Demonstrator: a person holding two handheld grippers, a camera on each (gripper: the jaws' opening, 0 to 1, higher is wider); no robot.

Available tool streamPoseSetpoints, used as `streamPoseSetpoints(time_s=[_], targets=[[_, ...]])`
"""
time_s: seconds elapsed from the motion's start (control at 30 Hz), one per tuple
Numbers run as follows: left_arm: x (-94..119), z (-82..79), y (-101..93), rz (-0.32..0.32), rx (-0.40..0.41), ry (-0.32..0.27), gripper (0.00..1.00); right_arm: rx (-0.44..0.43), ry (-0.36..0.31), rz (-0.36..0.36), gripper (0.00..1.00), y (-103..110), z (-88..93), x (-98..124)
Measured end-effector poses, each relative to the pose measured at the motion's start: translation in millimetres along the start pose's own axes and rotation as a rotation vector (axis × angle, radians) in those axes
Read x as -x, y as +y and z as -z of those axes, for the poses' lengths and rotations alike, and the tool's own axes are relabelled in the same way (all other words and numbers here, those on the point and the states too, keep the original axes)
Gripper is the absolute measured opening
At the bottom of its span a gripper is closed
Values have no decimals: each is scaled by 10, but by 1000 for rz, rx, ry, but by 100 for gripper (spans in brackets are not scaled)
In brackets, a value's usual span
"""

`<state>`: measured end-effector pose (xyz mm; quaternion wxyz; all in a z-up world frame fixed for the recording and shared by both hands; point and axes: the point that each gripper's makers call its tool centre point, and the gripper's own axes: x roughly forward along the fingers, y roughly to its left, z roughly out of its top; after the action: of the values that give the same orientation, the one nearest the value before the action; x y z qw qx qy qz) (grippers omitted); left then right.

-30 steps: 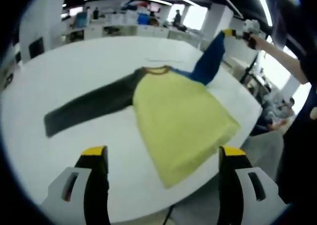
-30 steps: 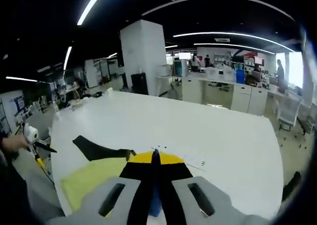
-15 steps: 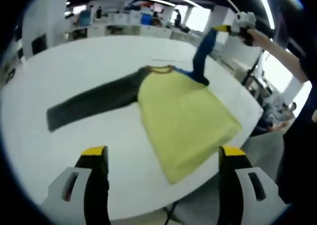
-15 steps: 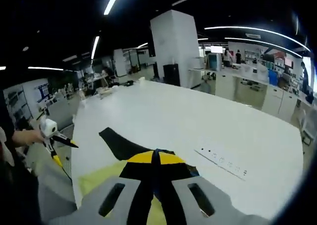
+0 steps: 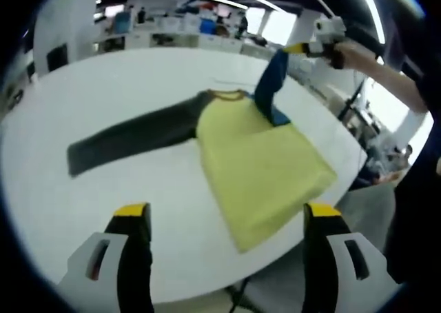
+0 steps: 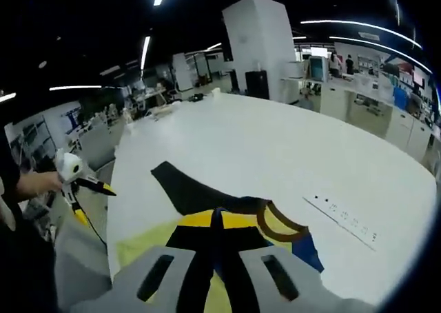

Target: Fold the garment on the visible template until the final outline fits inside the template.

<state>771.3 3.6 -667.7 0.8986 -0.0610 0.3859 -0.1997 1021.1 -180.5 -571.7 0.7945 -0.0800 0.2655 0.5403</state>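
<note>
A long-sleeved garment lies flat on the white table. It has a yellow body, a brown collar, a dark grey sleeve stretched out to the left, and a blue sleeve. The blue sleeve is lifted off the table, its cuff held in my right gripper. In the right gripper view, the right gripper is shut on blue cloth above the collar and the grey sleeve. My left gripper hangs open over the table's near edge, apart from the garment, and is seen again as the left gripper.
A thin strip of printed marks lies on the table beyond the collar. The table edge runs close under the yellow hem. A white pillar and office desks stand behind. A person's hand holds the left gripper.
My right gripper has carried the blue sleeve inward, from beside the garment to above the yellow body's shoulder. The left gripper stayed open near the table's edge.
</note>
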Motion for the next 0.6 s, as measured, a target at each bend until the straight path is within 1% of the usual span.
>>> streamPoseSetpoints(time_s=[0.13,0.27,0.47,0.6], targets=[[16,29,34,-5,7,2,87,-43,16,23,2,-34,125,-178],[30,55,64,-11,14,4,87,-61,32,36,2,-25,242,-361],[18,75,80,-12,23,4,87,-72,89,61,2,-17,469,-658],[16,84,81,-11,24,4,87,-87,104,59,2,12,543,-815]])
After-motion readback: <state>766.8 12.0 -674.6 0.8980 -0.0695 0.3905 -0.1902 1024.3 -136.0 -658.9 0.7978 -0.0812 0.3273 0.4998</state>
